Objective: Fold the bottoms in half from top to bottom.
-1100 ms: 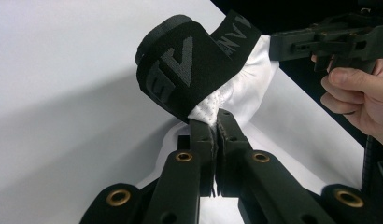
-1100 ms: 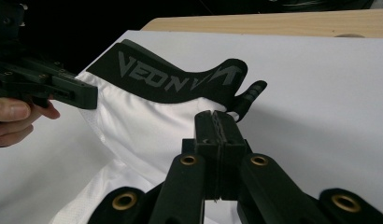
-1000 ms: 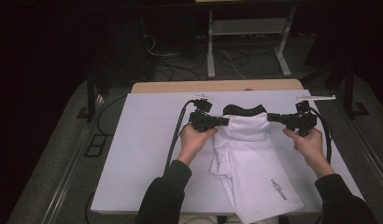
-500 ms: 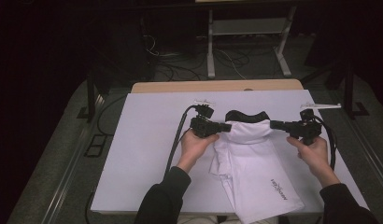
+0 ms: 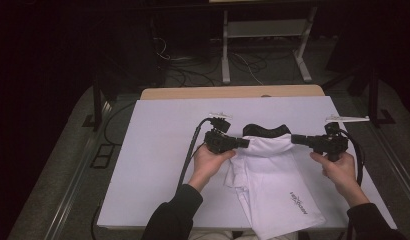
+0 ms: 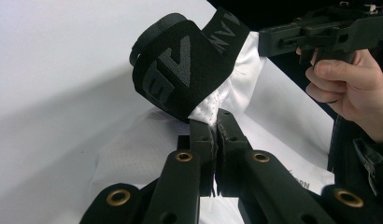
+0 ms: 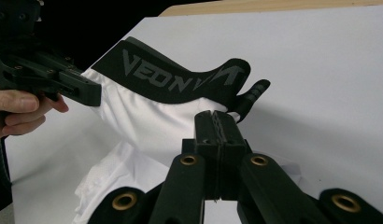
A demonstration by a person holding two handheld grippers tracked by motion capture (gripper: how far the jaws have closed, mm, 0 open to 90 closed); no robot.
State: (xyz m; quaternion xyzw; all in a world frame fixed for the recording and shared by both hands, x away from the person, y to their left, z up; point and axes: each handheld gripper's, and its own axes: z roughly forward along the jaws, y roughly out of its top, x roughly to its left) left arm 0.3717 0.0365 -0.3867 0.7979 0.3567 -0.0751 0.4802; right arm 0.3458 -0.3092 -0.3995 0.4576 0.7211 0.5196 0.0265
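Note:
A white mesh garment (image 5: 273,172) with a black lettered waistband (image 5: 265,131) lies in the middle of the white table (image 5: 158,150). My left gripper (image 5: 247,143) is shut on the white fabric just under the waistband's left end; in its own view the jaws (image 6: 216,125) pinch the mesh below the band (image 6: 180,65). My right gripper (image 5: 294,138) is shut on the garment's right end, pinching cloth (image 7: 216,120) beneath the band (image 7: 171,74). The band hangs stretched between them, slightly lifted. The rest of the garment trails toward the person, with a small printed logo (image 5: 298,202).
The table's wooden far edge (image 5: 233,92) borders a dark floor with cables and a metal stand (image 5: 265,45). Cables run from both grippers toward the person. Bare table surface lies to the left and beyond the garment.
Both grippers have drawn back toward the person with the garment's top edge in their grip. The right one also shifted a little to the right, pulling the waistband straighter.

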